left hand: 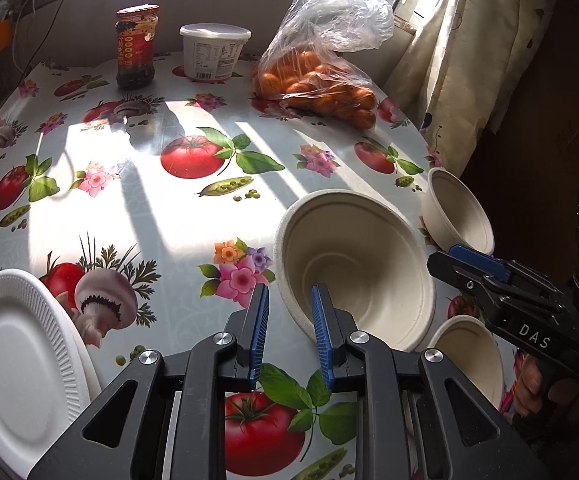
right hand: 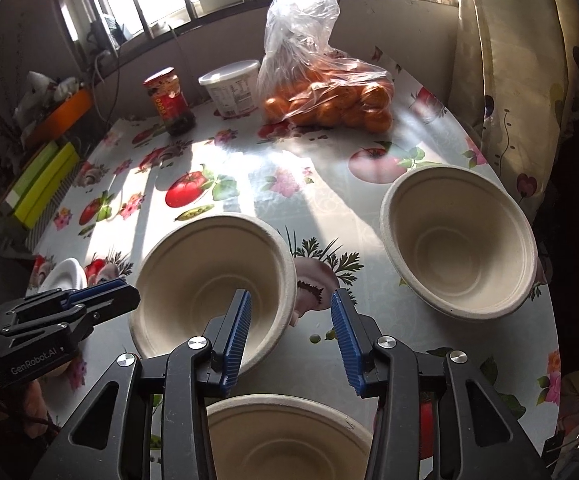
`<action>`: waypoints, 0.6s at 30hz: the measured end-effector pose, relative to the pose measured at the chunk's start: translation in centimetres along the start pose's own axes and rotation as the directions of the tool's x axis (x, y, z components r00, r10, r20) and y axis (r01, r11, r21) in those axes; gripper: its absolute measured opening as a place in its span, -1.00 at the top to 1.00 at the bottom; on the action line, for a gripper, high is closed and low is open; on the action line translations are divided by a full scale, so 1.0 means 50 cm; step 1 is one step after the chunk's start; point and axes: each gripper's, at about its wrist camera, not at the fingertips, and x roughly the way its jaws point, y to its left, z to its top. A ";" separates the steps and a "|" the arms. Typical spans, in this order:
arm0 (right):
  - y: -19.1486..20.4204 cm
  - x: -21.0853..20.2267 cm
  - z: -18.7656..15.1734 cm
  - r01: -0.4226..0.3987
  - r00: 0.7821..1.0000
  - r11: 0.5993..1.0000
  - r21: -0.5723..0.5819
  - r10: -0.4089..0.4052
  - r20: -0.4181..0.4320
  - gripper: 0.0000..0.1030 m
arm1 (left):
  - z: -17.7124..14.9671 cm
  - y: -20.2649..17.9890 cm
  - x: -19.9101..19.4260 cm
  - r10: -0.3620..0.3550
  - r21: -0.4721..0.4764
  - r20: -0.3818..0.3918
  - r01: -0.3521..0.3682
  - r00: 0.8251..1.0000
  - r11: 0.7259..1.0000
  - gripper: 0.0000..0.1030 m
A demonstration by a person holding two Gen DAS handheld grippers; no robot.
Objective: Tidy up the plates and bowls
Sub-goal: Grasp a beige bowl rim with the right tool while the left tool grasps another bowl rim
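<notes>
Three beige paper bowls stand on the flowered table. In the right wrist view, one bowl (right hand: 213, 288) is at centre left, one (right hand: 459, 248) at the right, one (right hand: 289, 436) at the bottom under my right gripper (right hand: 291, 310). That gripper is open, its left finger over the centre bowl's rim. My left gripper (left hand: 289, 304) is open with its right finger inside the near rim of the big bowl (left hand: 353, 268). Two more bowls (left hand: 459, 210) (left hand: 469, 360) lie to its right. White foam plates (left hand: 21, 360) are stacked at lower left.
At the table's far side stand a dark sauce jar (left hand: 136, 46), a white lidded tub (left hand: 214, 52) and a plastic bag of oranges (left hand: 321, 76). A curtain (left hand: 461, 60) hangs at the right. Green boxes (right hand: 41, 184) lie off the table's left edge.
</notes>
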 end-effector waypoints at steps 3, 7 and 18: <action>0.003 0.013 -0.002 0.008 1.000 1.000 -0.003 -0.008 -0.013 0.30 | -0.001 -0.004 0.001 -0.009 0.007 0.008 0.008 1.000 1.000 0.55; 0.000 0.023 -0.008 0.007 1.000 1.000 0.007 -0.007 -0.020 0.40 | 0.002 0.002 0.011 -0.013 -0.004 0.004 0.013 1.000 1.000 0.55; -0.004 0.037 -0.011 -0.022 0.999 1.000 0.021 0.022 -0.036 0.53 | -0.005 0.016 0.027 -0.030 -0.049 -0.006 0.029 1.000 0.998 0.67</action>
